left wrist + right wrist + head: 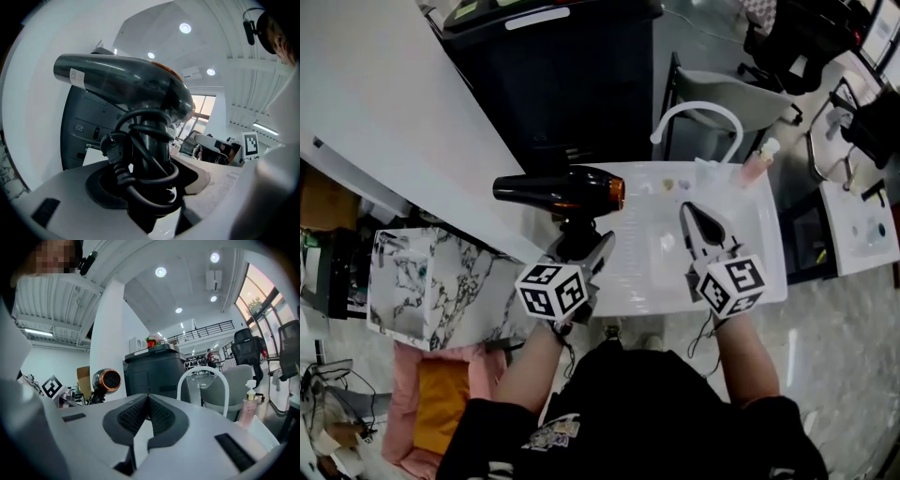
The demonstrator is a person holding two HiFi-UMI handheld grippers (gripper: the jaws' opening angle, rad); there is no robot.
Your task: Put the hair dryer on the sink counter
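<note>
The left gripper [579, 246] is clamping the black hair dryer [567, 190] by its handle, over the wrapped cord [123, 161], while the right gripper [695, 220] is hovering alongside, pinched together, empty. The dryer is hanging barrel-level above the left edge of the white sink counter [769, 274]. I'm judging it rigid, top-heavy and glossy, so that corded handle is looking the surest hold.
</note>
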